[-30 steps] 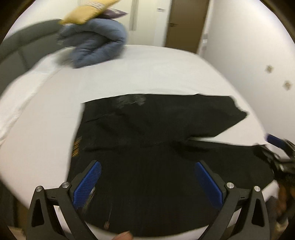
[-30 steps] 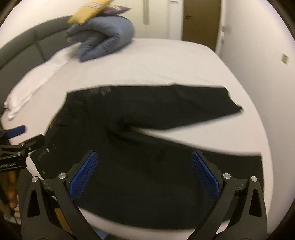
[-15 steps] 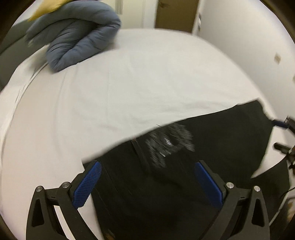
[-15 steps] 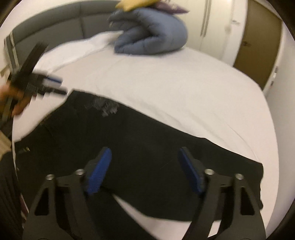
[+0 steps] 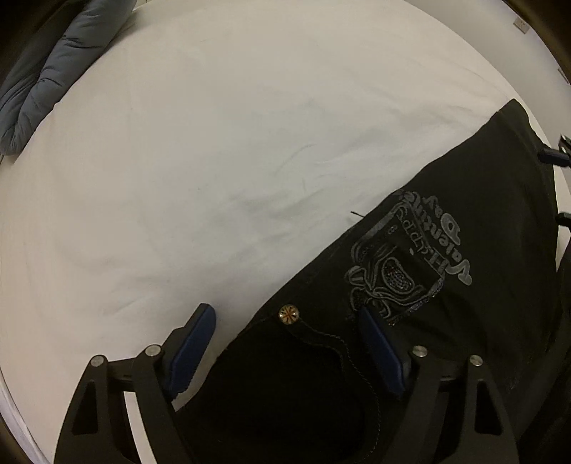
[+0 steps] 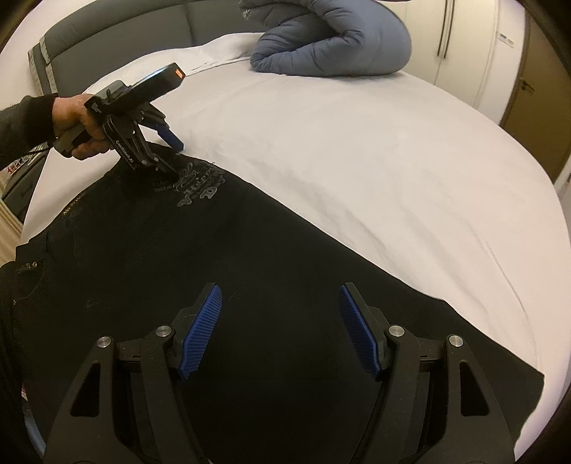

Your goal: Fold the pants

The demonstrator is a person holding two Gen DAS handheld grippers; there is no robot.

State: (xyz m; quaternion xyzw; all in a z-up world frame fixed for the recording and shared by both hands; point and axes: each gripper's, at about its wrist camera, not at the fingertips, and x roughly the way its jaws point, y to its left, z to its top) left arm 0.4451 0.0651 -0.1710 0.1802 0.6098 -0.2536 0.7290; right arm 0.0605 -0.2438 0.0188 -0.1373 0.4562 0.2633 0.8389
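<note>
Left gripper (image 5: 285, 351): jaws spread wide, straddling the far edge of the pants (image 5: 446, 285) at the waist end. One pad (image 5: 191, 348) sits over bare sheet, the other over black cloth just beside the metal button (image 5: 288, 314) and the pocket seam. Nothing pinched. Right wrist view confirms it: left gripper (image 6: 167, 155) tilted nose-down at the corner by the silver print (image 6: 200, 183), tips at or on the fabric; contact can't be settled from here.

Right gripper (image 6: 280, 330): jaws also apart, hovering over the leg part of the pants (image 6: 249, 285), both pads (image 6: 200, 328) above cloth, no grip. Its height above the fabric is unclear.

Read: each hand is lined up on the same long edge, one at the waist, one down the leg, so the far half can be pinched at two points and carried over without sagging between them. Straddling the edge is the right pose for a pinch.

Pants lie flat and spread on the white bed sheet (image 6: 374, 142), near the bed's front side, running diagonally, hem towards the right. Not folded yet as far as I can see.

Blue duvet (image 6: 332, 39) is rolled up at the head of the bed, well apart from the work area. Grey headboard (image 6: 117, 25) behind it.

Risk: grabbing sheet along with cloth at the waist corner.
</note>
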